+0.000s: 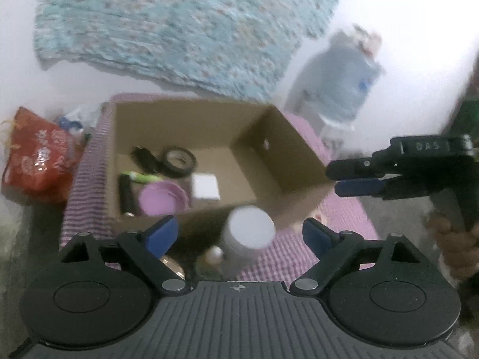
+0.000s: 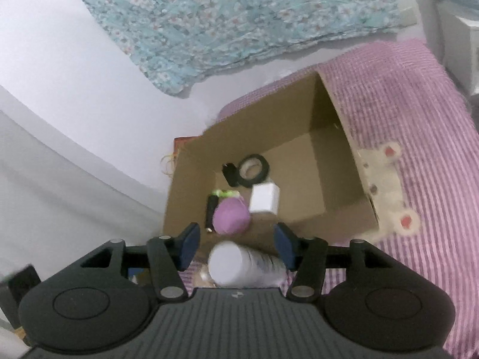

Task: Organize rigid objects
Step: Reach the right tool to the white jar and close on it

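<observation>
Much of the sorting looks done: the cardboard box (image 1: 167, 125) on the striped pink cloth (image 2: 419, 89) already holds a roll of black tape (image 1: 179, 161), a white cube (image 1: 206, 186), a purple lid (image 1: 163, 199), a black stick-like thing (image 1: 125, 193) and a green-tipped item (image 1: 143, 177). A white bottle (image 1: 247, 234) lies outside, just beside the near wall, and looks like the next thing to pack.

The left tongs (image 1: 239, 234) stand wide open around it without touching. The right tongs (image 2: 236, 246) are open too, holding nothing.

Blur hides the small pieces under the bottle, and the box's near corner is cut off.
</observation>
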### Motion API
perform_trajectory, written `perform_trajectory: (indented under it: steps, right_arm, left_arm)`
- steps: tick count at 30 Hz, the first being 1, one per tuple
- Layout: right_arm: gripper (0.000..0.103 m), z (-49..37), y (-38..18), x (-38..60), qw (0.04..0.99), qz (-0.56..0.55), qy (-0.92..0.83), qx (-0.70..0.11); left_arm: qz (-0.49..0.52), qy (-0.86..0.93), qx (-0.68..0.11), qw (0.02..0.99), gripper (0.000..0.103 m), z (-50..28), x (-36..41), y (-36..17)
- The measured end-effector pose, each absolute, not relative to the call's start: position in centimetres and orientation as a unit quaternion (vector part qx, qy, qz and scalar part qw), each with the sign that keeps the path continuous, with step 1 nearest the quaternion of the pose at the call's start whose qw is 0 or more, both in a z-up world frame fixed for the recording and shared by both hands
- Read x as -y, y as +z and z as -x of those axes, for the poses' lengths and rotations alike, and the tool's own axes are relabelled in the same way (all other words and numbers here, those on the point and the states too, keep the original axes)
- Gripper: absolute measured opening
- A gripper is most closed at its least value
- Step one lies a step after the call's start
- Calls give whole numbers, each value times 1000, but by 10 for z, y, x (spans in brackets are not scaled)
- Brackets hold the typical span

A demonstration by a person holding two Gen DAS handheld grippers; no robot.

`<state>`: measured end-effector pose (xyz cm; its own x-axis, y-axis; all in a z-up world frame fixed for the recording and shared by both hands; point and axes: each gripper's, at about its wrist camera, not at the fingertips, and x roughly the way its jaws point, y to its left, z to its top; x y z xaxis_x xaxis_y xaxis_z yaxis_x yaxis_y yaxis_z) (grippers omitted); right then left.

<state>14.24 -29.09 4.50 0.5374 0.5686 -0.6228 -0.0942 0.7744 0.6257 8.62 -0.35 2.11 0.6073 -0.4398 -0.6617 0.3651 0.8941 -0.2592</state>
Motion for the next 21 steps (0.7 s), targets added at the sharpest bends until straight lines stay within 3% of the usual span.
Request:
perform_trajectory:
  steps: [3,12,21]
  right_arm:
    - [66,-130,24,287,829,-294,186,-438]
    - [66,-137,-24,265,798,-329,193,-466]
    - [65,-149,-43,255,788,-327,204,-480]
  left_arm:
    - [1,-233,-397,888,92,-88,27,6]
    - [-69,-223,-406,884,93,-99,59,-16]
    - [-84,-217,-426,874,76,-111,68,-26]
